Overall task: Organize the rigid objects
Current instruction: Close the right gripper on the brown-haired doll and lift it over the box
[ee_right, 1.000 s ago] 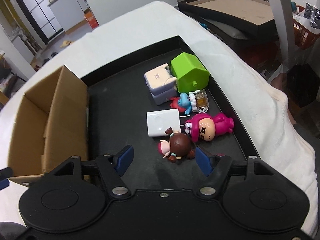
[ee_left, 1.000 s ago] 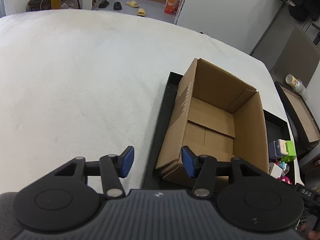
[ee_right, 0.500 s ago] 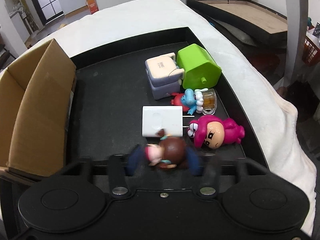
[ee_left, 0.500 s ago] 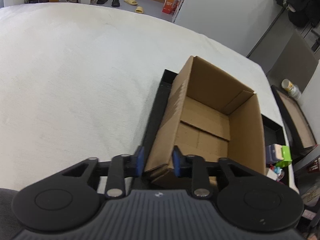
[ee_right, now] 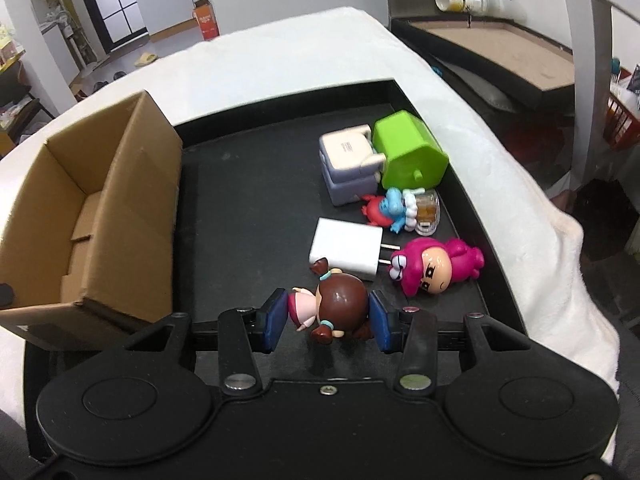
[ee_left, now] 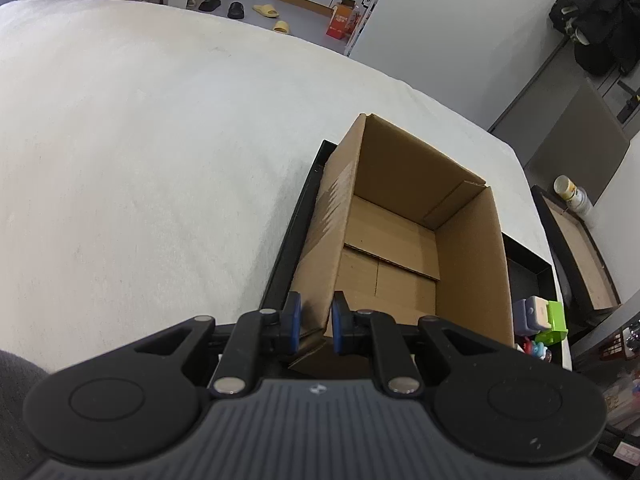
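Left tool (ee_left: pixel 314 326) pinched on the near corner wall of the cardboard box (ee_left: pixel 404 232), blue pads (ee_left: pixel 294 322) either side of the cardboard after closing in over the last moments. Box open-topped and bare inside, standing at the left end of the black tray (ee_right: pixel 256 184).

Right tool (ee_right: pixel 326 320) clamped narrow on the brown-haired doll figure (ee_right: pixel 332 300) — pads against its head and body, at the tray's near edge. Just beyond it, a white charger plug (ee_right: pixel 346 248), prongs pointing at a pink figure (ee_right: pixel 436 266) lying on its side. Farther back, a blue-and-red figure (ee_right: pixel 390 210) against a small clear mug (ee_right: pixel 426 210), then a lavender-and-cream block toy (ee_right: pixel 346 164) touching a green house-shaped toy (ee_right: pixel 408 154). Tray resting on a surface covered in white cloth (ee_left: pixel 152 152).
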A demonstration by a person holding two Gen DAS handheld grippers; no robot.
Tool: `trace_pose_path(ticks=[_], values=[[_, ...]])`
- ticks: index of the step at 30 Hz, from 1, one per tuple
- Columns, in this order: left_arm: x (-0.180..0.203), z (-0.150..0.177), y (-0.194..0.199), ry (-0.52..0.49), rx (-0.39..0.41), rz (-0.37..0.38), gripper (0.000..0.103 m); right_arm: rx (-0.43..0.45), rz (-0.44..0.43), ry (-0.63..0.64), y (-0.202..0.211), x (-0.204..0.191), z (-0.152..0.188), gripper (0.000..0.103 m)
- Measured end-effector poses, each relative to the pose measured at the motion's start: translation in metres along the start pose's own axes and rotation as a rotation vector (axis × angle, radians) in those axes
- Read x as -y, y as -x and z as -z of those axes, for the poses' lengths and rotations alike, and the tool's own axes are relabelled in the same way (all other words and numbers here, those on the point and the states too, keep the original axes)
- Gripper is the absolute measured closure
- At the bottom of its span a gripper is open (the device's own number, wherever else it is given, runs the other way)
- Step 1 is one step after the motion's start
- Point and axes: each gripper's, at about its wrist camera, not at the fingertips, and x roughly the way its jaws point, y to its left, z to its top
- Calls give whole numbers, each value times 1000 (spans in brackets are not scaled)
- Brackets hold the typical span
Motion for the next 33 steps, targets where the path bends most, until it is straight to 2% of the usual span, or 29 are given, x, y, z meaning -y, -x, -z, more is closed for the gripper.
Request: trace_pose_path(ticks=[9,20,33], values=[[0,5,1,22,15,12,89,42,-17,40,29,-17,-15,60],[7,14,3,7,65,-28,89,91,-82,75,57,-50,-39,60],[34,26,1,-165,125,-133,89,153,-127,159,64,-85,-50,60]])
